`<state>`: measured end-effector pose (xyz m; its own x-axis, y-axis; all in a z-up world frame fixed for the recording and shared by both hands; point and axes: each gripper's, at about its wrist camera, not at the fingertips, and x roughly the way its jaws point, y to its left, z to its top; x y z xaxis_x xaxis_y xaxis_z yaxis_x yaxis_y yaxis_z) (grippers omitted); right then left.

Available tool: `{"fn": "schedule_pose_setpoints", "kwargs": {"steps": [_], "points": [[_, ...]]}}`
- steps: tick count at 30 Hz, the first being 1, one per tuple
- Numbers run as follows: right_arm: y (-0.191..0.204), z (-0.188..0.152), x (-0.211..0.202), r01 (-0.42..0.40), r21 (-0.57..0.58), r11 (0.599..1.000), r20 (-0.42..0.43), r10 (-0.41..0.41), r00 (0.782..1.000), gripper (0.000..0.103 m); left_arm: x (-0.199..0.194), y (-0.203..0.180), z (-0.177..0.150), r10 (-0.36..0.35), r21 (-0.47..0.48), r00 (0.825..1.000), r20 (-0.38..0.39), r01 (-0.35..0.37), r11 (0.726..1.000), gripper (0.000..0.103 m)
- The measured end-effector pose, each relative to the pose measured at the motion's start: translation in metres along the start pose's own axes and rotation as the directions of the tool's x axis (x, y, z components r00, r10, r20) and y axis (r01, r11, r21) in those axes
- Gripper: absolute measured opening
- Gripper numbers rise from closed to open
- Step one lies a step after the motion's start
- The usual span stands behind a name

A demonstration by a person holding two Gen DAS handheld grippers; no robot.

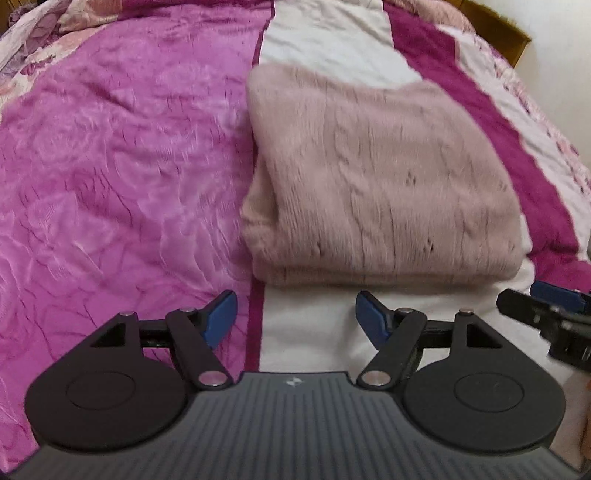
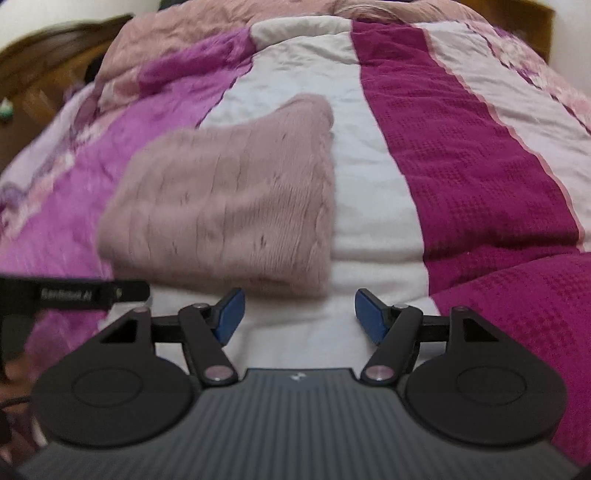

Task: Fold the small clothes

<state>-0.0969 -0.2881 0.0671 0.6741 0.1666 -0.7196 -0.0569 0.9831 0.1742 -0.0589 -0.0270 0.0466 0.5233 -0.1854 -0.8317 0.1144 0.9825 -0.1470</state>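
A dusty-pink cable-knit sweater (image 1: 384, 177) lies folded into a thick rectangle on the bed; it also shows in the right wrist view (image 2: 229, 199). My left gripper (image 1: 295, 317) is open and empty, just short of the sweater's near edge. My right gripper (image 2: 299, 317) is open and empty, near the sweater's near right corner. The right gripper also shows at the right edge of the left wrist view (image 1: 546, 314), and the left gripper at the left edge of the right wrist view (image 2: 74, 293).
The bed is covered by a quilt with bright pink (image 1: 122, 177), white (image 1: 325, 48) and dark magenta (image 2: 461, 158) stripes. A floral duvet (image 2: 221, 22) is bunched at the far end. A wooden headboard (image 2: 40, 74) stands behind.
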Motion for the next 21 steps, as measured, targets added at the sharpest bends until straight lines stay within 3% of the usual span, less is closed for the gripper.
{"fn": "schedule_pose_setpoints", "kwargs": {"steps": [6, 9, 21], "points": [[-0.002, -0.01, 0.015, 0.013, 0.045, 0.999, -0.014, -0.013, 1.0, 0.068, 0.005, -0.009, -0.005, 0.04, 0.021, 0.999, -0.003, -0.04, 0.999, 0.08], [-0.001, -0.011, 0.017, -0.002, 0.044, 0.999, -0.012, 0.003, 1.0, 0.077, 0.007, -0.012, -0.006, 0.055, 0.026, 0.998, -0.008, -0.055, 0.998, 0.081], [0.001, -0.013, 0.019, 0.001, 0.043, 0.999, -0.007, 0.0, 1.0, 0.077, 0.014, -0.019, -0.01, 0.086, 0.062, 0.996, 0.005, -0.087, 0.994, 0.086]]}}
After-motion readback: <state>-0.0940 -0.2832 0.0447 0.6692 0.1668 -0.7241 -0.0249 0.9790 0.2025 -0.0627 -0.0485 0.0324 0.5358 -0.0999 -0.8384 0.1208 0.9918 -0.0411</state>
